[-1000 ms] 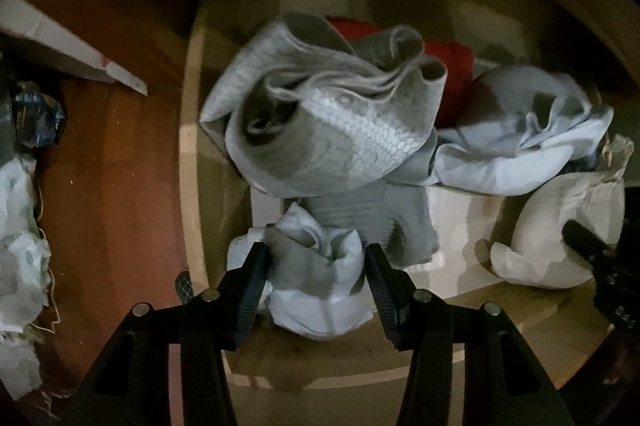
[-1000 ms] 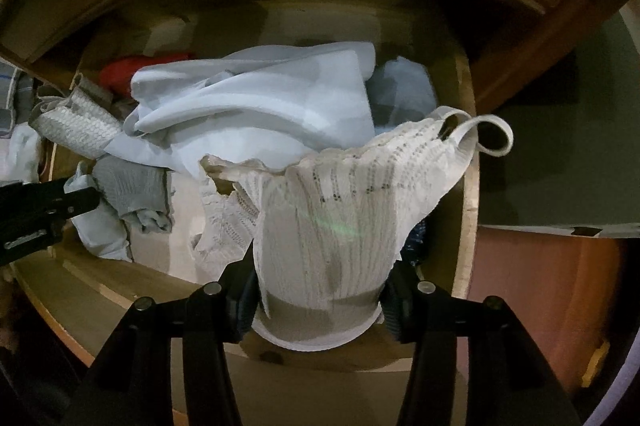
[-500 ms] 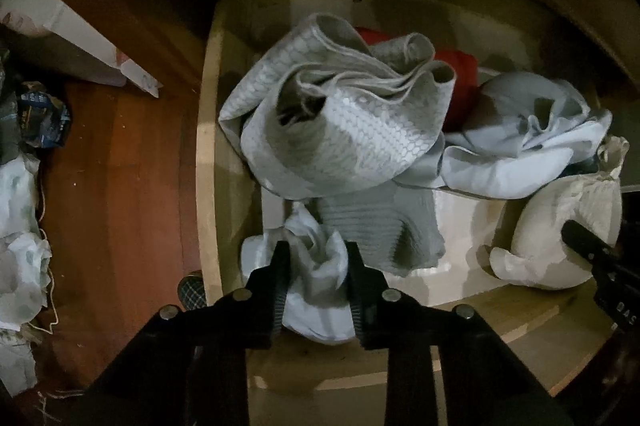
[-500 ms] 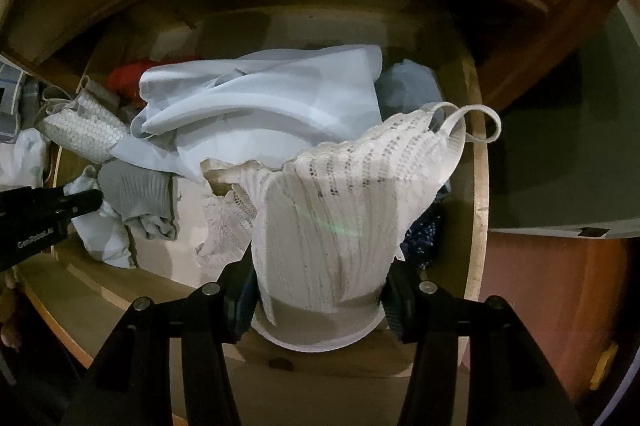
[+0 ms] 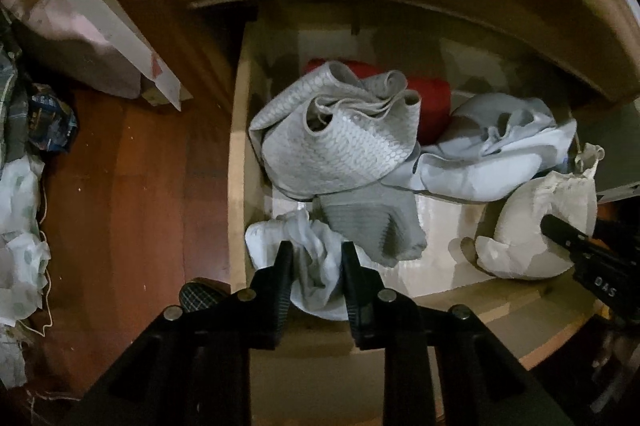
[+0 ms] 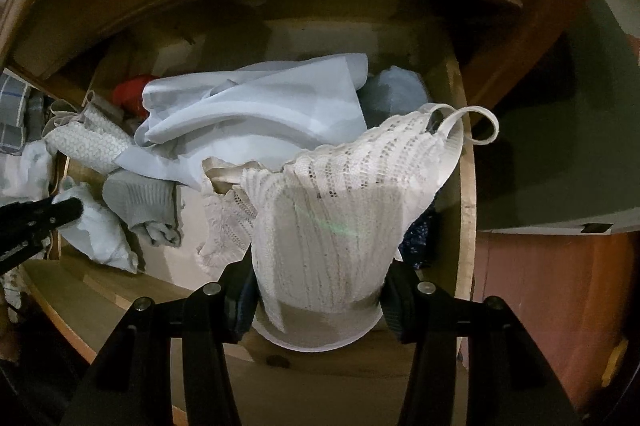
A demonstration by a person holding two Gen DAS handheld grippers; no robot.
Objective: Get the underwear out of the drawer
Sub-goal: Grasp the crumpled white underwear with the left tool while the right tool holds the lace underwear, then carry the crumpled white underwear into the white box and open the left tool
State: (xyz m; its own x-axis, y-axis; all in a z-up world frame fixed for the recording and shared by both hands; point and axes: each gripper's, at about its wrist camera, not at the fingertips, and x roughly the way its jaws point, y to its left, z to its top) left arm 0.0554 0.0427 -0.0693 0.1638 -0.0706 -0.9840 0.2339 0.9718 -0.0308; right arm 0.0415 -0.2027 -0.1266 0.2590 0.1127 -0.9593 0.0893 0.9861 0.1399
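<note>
Two garments are already caught over the open drawer (image 5: 236,194): the left gripper (image 5: 316,262) is closing on a pale crumpled piece of underwear (image 5: 316,266) at the drawer's near-left corner, the cloth bunched between its pads, while the right gripper (image 6: 316,302) pinches a cream lace piece (image 6: 340,210) at the near-right side. To do this well, I'd say each should rise straight up until its trailing cloth clears the wooden front edge. The left must take care that the grey ribbed garment (image 5: 372,226), touching its piece, isn't dragged along.
</note>
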